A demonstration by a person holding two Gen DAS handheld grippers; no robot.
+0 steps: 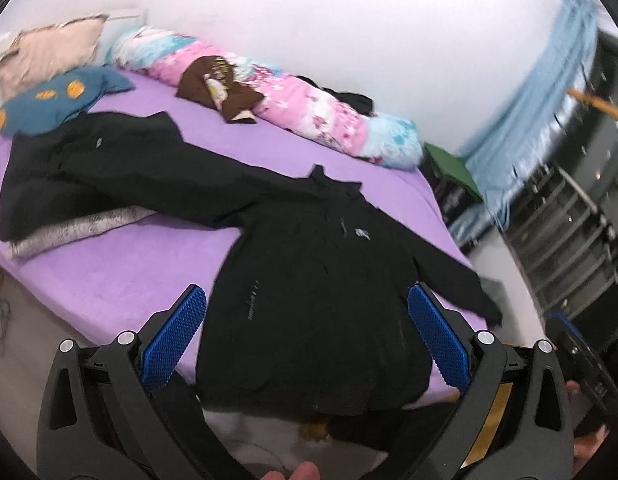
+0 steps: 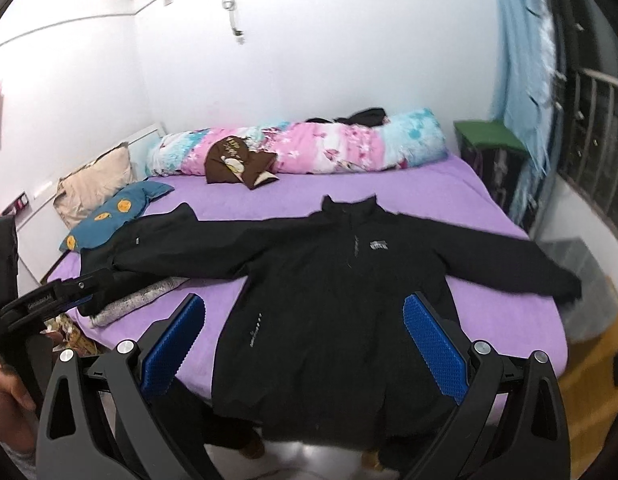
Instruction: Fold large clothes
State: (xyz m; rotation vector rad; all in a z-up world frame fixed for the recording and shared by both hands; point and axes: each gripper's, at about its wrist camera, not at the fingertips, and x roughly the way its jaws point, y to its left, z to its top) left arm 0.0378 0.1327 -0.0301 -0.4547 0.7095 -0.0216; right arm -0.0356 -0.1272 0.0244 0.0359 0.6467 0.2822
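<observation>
A large black jacket (image 2: 329, 280) lies face up on the purple bed (image 2: 429, 196), sleeves spread out to both sides, hem hanging over the near edge. In the left wrist view the same jacket (image 1: 321, 280) lies slanted, its left sleeve reaching far left. My left gripper (image 1: 307, 300) hovers open above the jacket's lower part, holding nothing. My right gripper (image 2: 305, 308) is also open and empty, above the jacket's hem. The left gripper (image 2: 57, 300) shows at the left edge of the right wrist view, held by a hand.
A rolled pink and blue quilt (image 2: 309, 148) lies along the far wall with a brown garment (image 2: 237, 164) against it. A teal cushion (image 2: 113, 212) and beige pillow (image 2: 97, 184) sit at left. A grey cloth (image 2: 141, 300) lies under the left sleeve. Blue curtain (image 2: 525, 80) hangs at right.
</observation>
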